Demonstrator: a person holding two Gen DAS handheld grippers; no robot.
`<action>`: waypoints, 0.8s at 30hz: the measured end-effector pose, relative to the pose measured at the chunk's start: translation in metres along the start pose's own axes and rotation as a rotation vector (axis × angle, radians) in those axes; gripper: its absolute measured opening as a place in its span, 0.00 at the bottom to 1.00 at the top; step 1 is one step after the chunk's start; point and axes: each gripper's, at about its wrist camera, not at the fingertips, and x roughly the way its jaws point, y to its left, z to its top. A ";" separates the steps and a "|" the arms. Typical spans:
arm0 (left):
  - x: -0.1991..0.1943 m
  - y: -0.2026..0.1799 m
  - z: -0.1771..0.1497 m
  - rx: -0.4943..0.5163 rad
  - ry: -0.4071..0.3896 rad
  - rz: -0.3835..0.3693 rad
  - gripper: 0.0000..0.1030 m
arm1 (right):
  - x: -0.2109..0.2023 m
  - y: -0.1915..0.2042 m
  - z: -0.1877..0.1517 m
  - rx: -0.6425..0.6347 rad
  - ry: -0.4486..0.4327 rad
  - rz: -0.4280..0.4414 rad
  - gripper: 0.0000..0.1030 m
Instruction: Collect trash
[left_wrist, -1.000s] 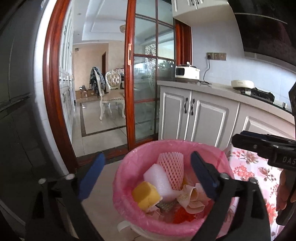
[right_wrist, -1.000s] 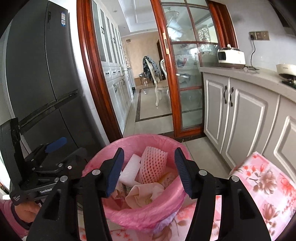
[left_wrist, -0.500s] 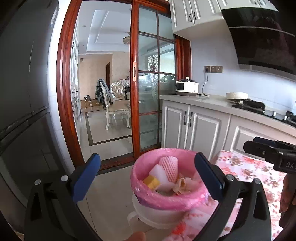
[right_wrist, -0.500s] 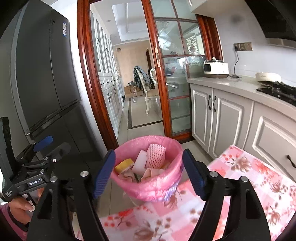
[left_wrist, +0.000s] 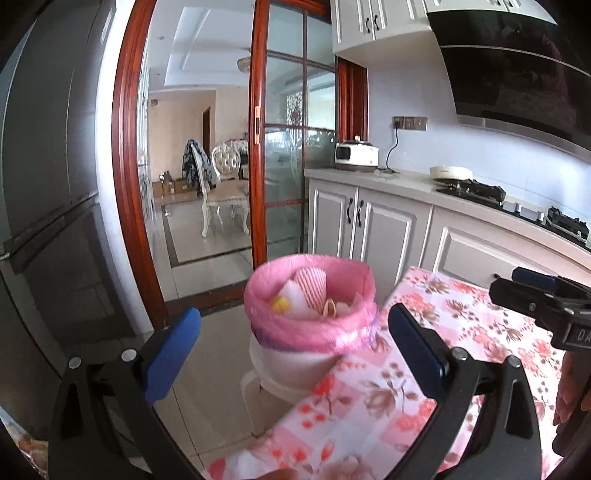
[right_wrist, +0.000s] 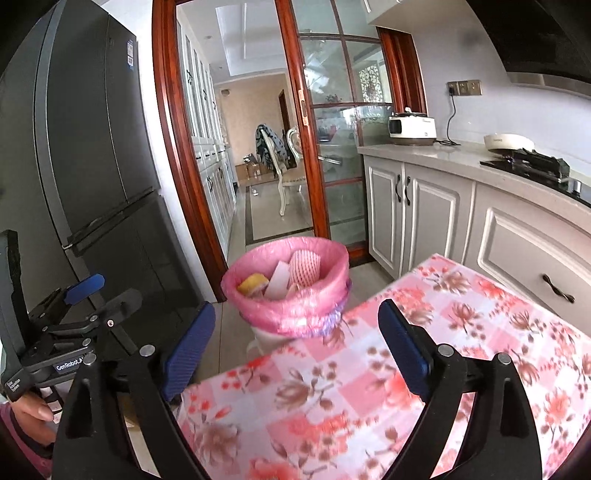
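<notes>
We see bin (right_wrist: 286, 291) past bench's (right_wrist: 424, 350) far-left corner, trash (right_wrist: 303, 269) inside | left hand-held gripper (left_wrist: 293, 354) spread, empty | right hand-held gripper (right_wrist: 295, 343) opening, empty

The left gripper (right_wrist: 85, 295) reads "GenRobot.AI"; right gripper (left_wrist: 532, 291) shows "DA".

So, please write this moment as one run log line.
left claw: open, empty | right claw: opening, empty | pink-lined bin: holds trash, beside floral table
</notes>
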 end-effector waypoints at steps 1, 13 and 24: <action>-0.004 -0.002 -0.003 -0.001 0.010 -0.004 0.96 | -0.002 -0.001 -0.002 0.002 0.003 -0.001 0.82; -0.033 -0.026 -0.018 -0.010 0.040 -0.042 0.96 | -0.029 -0.005 -0.024 -0.005 0.009 -0.007 0.82; -0.042 -0.029 -0.011 -0.034 0.036 -0.044 0.96 | -0.041 -0.004 -0.019 -0.027 -0.012 -0.016 0.82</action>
